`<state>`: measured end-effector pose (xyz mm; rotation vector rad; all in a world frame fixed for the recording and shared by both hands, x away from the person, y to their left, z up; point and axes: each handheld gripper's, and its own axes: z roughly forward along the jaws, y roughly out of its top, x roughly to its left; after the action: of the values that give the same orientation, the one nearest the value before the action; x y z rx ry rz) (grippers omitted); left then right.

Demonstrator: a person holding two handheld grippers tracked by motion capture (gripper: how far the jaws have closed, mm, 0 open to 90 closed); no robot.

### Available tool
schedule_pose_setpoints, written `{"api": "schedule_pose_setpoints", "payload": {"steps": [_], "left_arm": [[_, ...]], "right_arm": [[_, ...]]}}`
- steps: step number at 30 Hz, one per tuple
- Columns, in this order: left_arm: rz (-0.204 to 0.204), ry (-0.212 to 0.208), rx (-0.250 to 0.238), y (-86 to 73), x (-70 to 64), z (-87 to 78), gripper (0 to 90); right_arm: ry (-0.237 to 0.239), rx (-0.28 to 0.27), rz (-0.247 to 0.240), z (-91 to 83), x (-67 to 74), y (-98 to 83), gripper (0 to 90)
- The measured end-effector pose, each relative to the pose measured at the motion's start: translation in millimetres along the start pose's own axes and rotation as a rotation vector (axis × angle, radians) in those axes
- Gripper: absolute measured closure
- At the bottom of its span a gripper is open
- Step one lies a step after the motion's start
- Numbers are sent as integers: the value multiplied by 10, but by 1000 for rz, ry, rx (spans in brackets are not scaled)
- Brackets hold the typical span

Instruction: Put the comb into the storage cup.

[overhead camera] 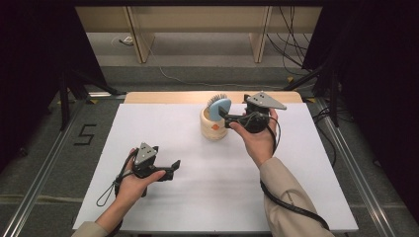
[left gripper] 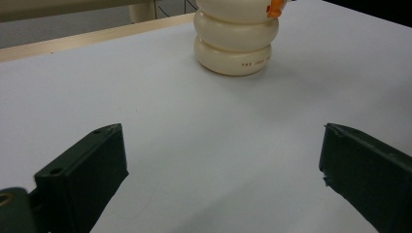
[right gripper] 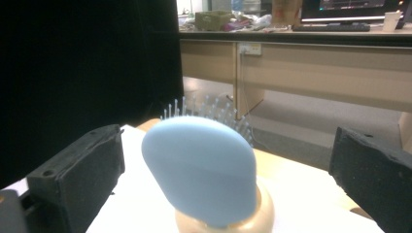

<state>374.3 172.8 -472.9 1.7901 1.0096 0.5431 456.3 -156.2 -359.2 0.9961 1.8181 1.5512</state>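
Blue hairbrush (right gripper: 199,170) stands head-up in cream ribbed holder (overhead camera: 213,126) at the far middle of white table (overhead camera: 148,128). Right gripper (right gripper: 226,160): jaws wide apart, flanking the brush head, not touching. To grip well, centre on the head, close squarely, then lift straight up. Left gripper (left gripper: 218,174) agape, idle, well short of holder; could steady it
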Motion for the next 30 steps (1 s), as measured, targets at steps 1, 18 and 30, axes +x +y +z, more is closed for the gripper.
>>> {"api": "schedule_pose_setpoints", "payload": {"steps": [1,18,30], "left_arm": [[-2,0,1,-2,-1,2,28],[-3,4,0,-1,8,-5,28],[-3,5,-4,1,8,-9,28]], "right_arm": [[-1,5,0,-23,-12,-3,5],[-31,35,11,-336,-171,-156,5],[-56,58,4,-521,-269,-270,5]]}}
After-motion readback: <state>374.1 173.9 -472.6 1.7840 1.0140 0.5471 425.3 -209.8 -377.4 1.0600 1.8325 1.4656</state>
